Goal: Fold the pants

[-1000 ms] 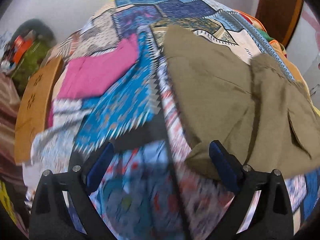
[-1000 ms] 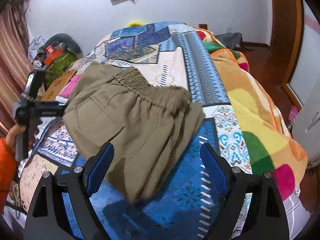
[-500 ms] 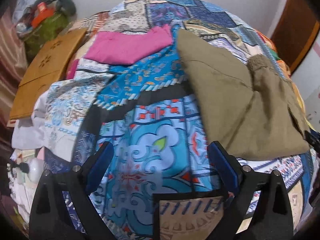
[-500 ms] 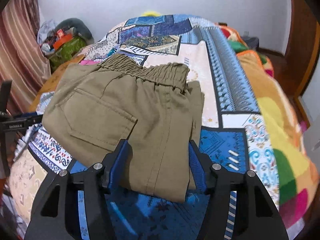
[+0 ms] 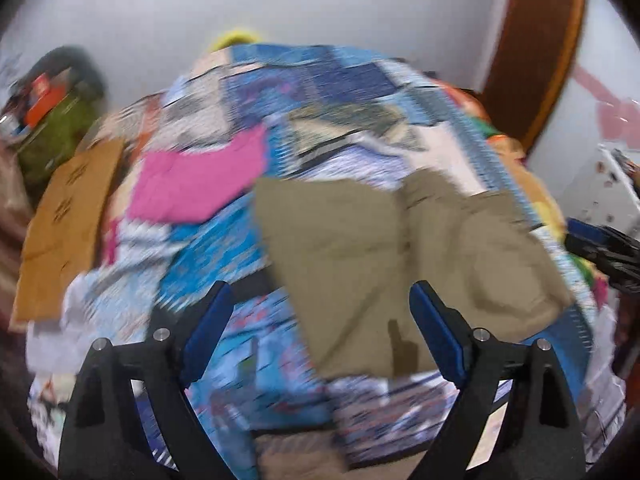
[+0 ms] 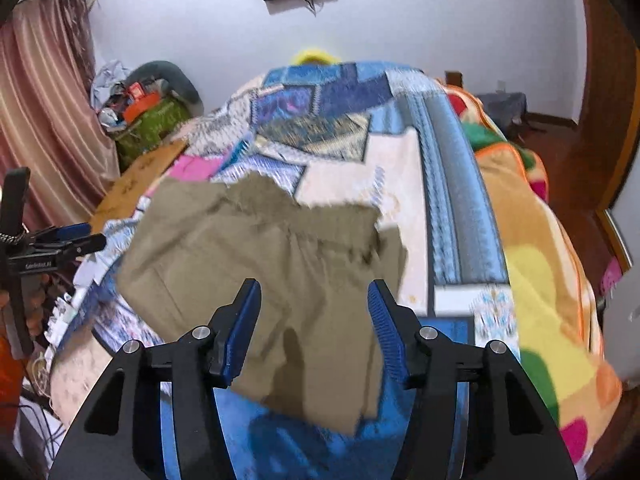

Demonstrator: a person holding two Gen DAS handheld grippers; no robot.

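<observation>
Folded olive-green pants [image 5: 400,256] lie on a patchwork bedspread [image 5: 224,240]; in the right wrist view the pants [image 6: 280,280] sit centre with the elastic waistband at the far side. My left gripper [image 5: 320,332] is open and empty, hovering above the pants' near left edge. My right gripper [image 6: 314,328] is open and empty, above the near edge of the pants. The left gripper also shows at the left edge of the right wrist view [image 6: 68,238]. Both views are motion-blurred.
A pink cloth [image 5: 200,184] lies on the bed left of the pants. A brown cardboard sheet [image 5: 64,224] leans at the bed's left side. An orange and yellow blanket [image 6: 540,280] covers the bed's right side. A cluttered green bag [image 6: 148,124] stands by the curtain.
The right gripper's jaws narrowed from wide open and have stayed partly open, empty. The left gripper swung back toward the pants' edge. The pants stay folded in place.
</observation>
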